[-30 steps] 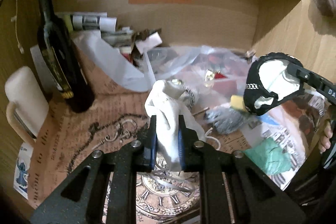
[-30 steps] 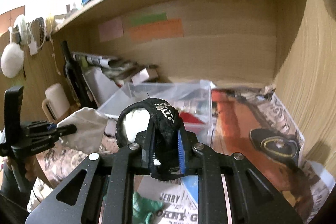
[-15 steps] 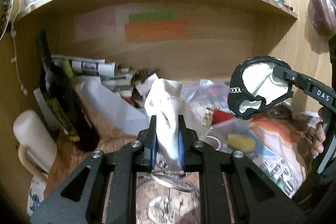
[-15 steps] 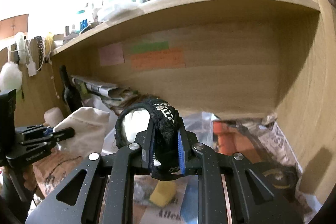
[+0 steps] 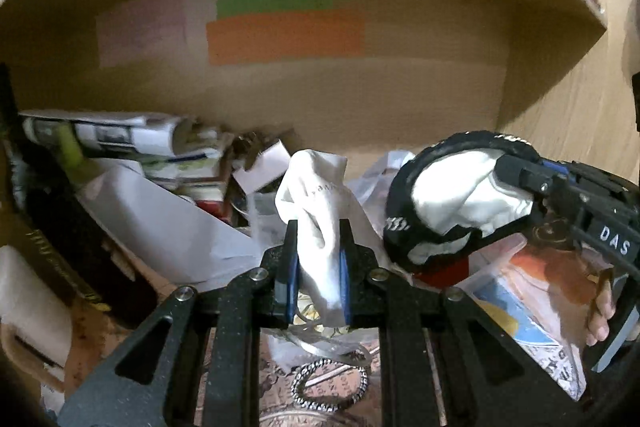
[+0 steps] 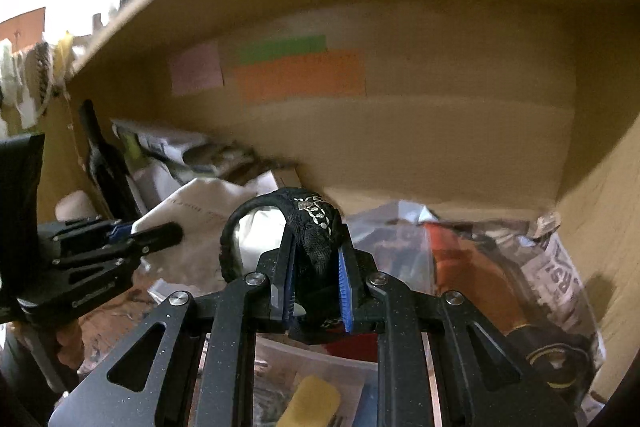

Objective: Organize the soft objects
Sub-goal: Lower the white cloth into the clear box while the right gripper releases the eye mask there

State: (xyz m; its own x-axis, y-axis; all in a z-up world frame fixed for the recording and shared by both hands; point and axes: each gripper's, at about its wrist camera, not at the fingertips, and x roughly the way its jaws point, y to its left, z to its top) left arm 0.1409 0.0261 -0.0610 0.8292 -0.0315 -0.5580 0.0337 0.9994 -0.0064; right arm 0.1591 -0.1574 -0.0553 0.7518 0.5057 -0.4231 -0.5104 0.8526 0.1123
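**Both grippers hold soft items aloft under the shelf**

Right up close in the left wrist view, the left gripper (image 5: 316,267) has its jaws clamped on a white cloth pouch (image 5: 320,203), which bunches upward between the blue pads and trails a little below them. Beneath it, on the patterned paper covering the bench (image 5: 280,387), lies a silver chain ring (image 5: 328,387). Just to the right, raised at about the same height, the right gripper (image 5: 516,175) grips a black-rimmed fabric piece with a white lining (image 5: 452,203); the two soft items are near each other but apart.

From the right wrist view, the right gripper's (image 6: 316,291) jaws are pinched on the black band with its silver stitching (image 6: 316,227), while the left gripper (image 6: 160,233) reaches in from the left holding the pouch (image 6: 200,211). Below sits a yellow sponge (image 6: 312,403) in a clear plastic bin (image 6: 360,367). Further back stand a dark bottle (image 6: 104,163), rolled newspapers (image 5: 120,137) and crumpled plastic (image 6: 400,231). Farthest off, orange (image 5: 286,37), green (image 5: 276,3) and pink (image 6: 196,69) paper notes are stuck to the wooden back wall.
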